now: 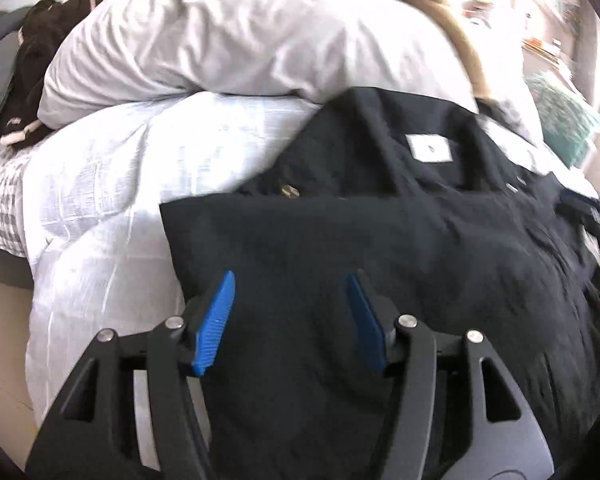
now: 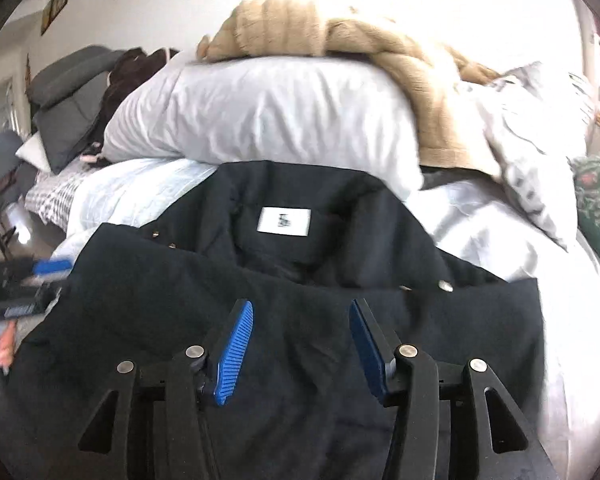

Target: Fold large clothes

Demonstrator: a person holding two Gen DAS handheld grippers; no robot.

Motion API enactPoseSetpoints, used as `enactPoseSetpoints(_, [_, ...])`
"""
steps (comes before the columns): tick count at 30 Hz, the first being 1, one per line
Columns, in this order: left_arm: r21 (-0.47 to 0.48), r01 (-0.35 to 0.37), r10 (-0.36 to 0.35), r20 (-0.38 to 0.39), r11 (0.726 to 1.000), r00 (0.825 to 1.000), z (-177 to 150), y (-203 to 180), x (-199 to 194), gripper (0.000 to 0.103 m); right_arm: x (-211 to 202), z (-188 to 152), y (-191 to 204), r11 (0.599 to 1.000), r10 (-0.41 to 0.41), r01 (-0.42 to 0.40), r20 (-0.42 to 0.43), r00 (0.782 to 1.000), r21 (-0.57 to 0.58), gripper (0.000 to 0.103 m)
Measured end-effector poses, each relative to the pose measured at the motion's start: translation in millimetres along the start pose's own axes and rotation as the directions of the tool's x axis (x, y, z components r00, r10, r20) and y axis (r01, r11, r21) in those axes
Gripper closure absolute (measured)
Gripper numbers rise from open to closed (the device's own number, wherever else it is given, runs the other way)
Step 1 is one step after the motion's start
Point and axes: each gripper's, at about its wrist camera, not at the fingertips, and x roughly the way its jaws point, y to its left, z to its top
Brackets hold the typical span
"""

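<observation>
Your left gripper (image 1: 291, 280) hangs with its blue pads spread wide over the dark jacket (image 1: 380, 240), pinching nothing, and your right gripper (image 2: 301, 308) is likewise spread apart above the same jacket (image 2: 300, 272), gripping nothing. The jacket lies on the bed's white quilt (image 1: 112, 184), its lower part folded up across the body so that a straight edge runs just below the collar, where the white label (image 2: 284, 221) faces up. Behind the collar sits a white pillow (image 2: 260, 116) with a tan knitted blanket (image 2: 340, 36) draped over it. In the right wrist view your left gripper shows at the jacket's left edge, blurred.
</observation>
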Motion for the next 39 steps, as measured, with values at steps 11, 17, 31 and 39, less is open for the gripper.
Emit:
enactPoseSetpoints(11, [-0.044,-0.119,0.117,-0.050,0.992,0.992,-12,1,52,0.039,79,-42,-23,0.995,0.044,-0.030,-0.142,0.989,0.099,0.054])
enactPoseSetpoints(17, [-0.055,-0.013,0.006,-0.128,0.998,0.992,-41,-11,-29,0.023,-2,-41,-33,0.991,0.093,-0.072,-0.188,0.978,0.117,0.027])
enactPoseSetpoints(31, [-0.044,-0.085,0.077,-0.160,0.995,0.984,-141,-30,-196,0.006,-223,-113,-70,0.988,0.030,-0.009,-0.133,0.991,0.154,0.009])
enactPoseSetpoints(39, [-0.155,-0.016,-0.033,-0.308,0.988,0.951,-205,-16,-224,0.006,-259,-181,-76,0.993,0.043,-0.011,-0.278,0.960,0.117,0.008])
